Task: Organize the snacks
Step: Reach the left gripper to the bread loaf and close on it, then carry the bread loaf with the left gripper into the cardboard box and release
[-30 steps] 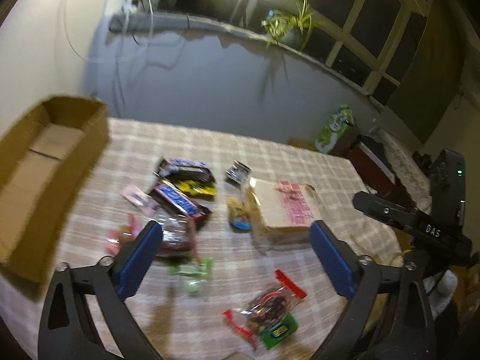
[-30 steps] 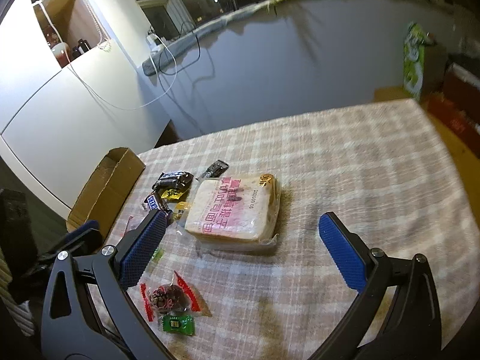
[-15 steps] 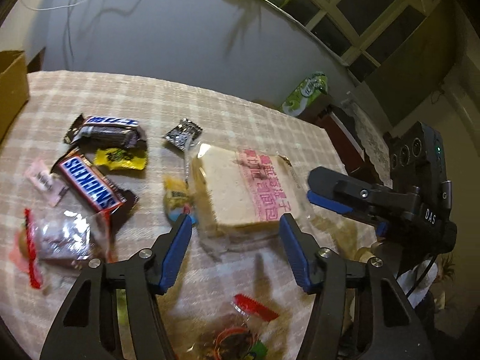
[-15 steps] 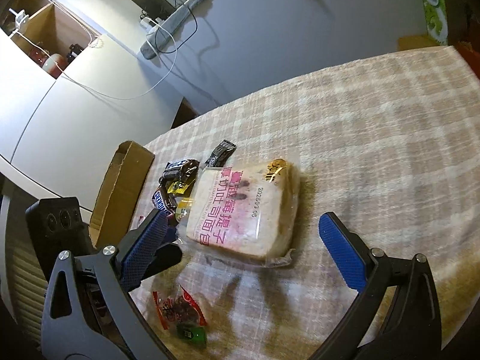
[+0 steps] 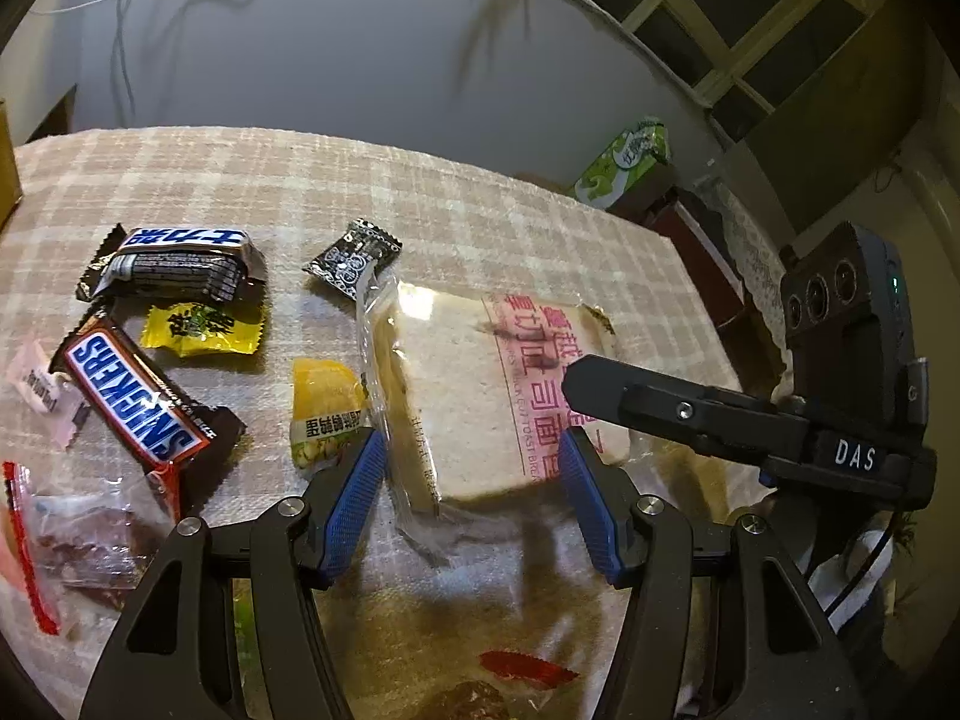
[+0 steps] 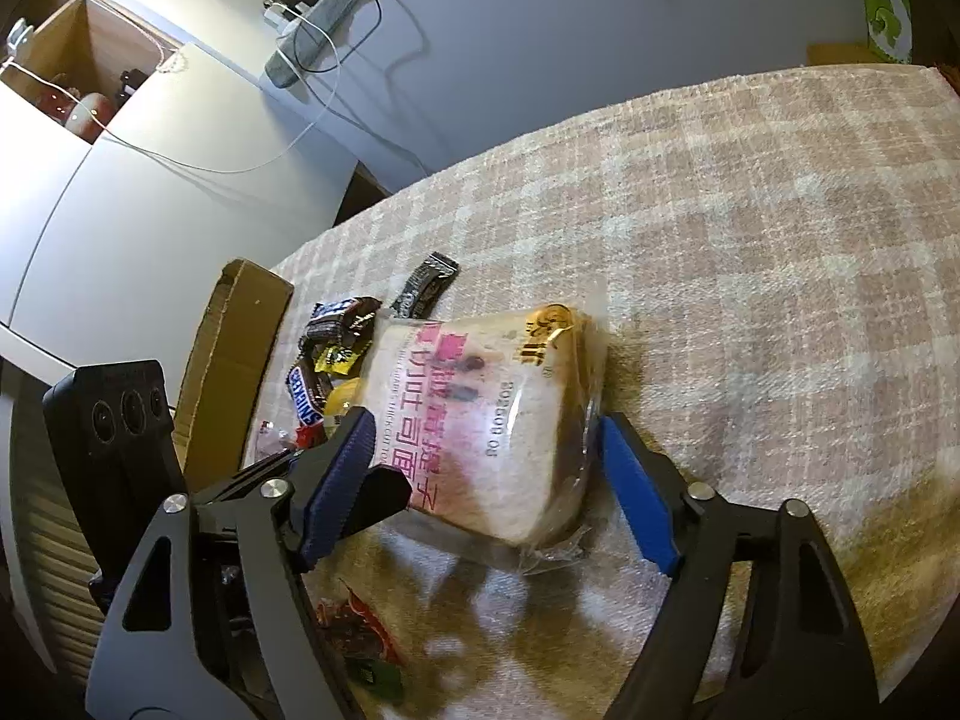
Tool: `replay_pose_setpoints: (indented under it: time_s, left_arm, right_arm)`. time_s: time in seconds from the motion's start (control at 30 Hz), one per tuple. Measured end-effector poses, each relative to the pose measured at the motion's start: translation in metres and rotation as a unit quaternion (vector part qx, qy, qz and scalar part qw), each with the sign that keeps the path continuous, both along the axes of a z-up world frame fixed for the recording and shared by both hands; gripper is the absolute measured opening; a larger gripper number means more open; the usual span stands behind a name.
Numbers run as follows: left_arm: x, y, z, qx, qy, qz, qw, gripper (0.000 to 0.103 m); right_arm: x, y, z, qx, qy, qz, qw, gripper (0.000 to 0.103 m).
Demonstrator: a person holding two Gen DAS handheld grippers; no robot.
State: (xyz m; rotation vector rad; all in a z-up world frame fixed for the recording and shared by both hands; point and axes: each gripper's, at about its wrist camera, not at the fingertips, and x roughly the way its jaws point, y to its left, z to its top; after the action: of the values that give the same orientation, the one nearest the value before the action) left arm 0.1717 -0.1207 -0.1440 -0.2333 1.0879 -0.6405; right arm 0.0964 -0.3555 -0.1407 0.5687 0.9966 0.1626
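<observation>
My view sits over a table under a checked cloth [image 6: 750, 192]; it runs on ahead of both claws and is bare off to the right of my right one.

Ahead and to the left of my right gripper [image 6: 486, 459] stands an open cardboard box [image 6: 228, 360], just past the far side of the snack pile.

The bagged toast bread [image 5: 480, 390] is the biggest snack. It lies flat on the cloth, and its near end sits between the blue pads of my left gripper [image 5: 471, 468]. That claw is part spread; I cannot tell whether its pads actually press the wrapper. In the right wrist view the loaf [image 6: 480, 420] also lies between my right claw's pads, whose jaws are closing on it; the right pad looks to be against the bag's edge, but I cannot tell if it bites.

Left of my left claw lies a Snickers bar [image 5: 141, 402], with a dark chocolate bar [image 5: 174, 267] farther ahead. A clear bag with red trim [image 5: 78, 546] is beside my left finger.

Smaller still: a yellow candy [image 5: 204, 330] between the two bars, a yellow-and-white sweet [image 5: 324, 414] touching my left pad's tip, a small black packet [image 5: 354, 258] ahead by the loaf's far corner, and a pink wrapper [image 5: 36, 390] at far left.
</observation>
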Motion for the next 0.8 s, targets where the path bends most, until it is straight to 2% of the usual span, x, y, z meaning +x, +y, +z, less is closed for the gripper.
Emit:
replay_pose_setpoints:
  time_s: [0.4, 0.8]
  left_arm:
    - [-0.007, -0.008, 0.010, 0.021, -0.026, -0.009, 0.9994, 0.062]
    - [-0.028, 0.022, 0.045, 0.014, -0.072, 0.009, 0.9973, 0.062]
  right_arm:
    - [0.002, 0.013, 0.006, -0.022, 0.006, 0.005, 1.000, 0.072]
    - [-0.004, 0.048, 0.038, -0.054, -0.023, 0.022, 0.998, 0.072]
